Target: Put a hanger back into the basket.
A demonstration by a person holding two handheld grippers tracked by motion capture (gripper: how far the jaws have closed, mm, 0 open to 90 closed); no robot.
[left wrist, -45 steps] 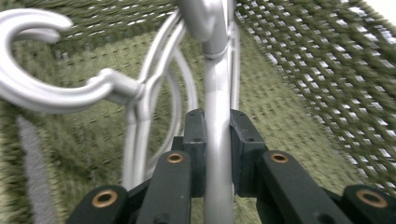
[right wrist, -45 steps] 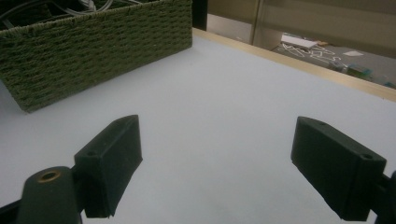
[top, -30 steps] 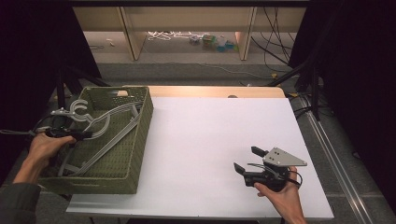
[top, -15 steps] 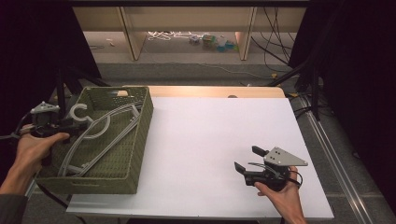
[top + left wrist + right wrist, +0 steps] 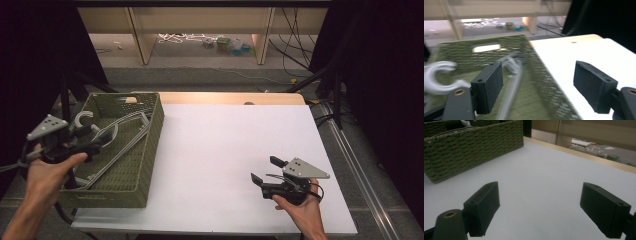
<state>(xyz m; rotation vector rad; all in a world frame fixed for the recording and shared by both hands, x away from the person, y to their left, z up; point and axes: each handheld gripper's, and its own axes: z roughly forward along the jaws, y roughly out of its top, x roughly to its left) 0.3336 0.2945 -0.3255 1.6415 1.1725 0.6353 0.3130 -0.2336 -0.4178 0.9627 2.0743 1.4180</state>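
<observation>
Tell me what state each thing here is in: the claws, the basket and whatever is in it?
Left claw: open, jaws just been opening, nothing between them, above the basket's left side.
Right claw: open, empty, low over the white table.
Green woven basket: upright, at the table's left edge.
Grey hangers: lying loose inside the basket.

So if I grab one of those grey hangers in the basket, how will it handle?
The hangers look like thin rigid plastic, so probably stiff and light. They lie overlapped inside the green woven basket, so lifting one may drag another along. The hooks could catch on the basket's weave.
</observation>
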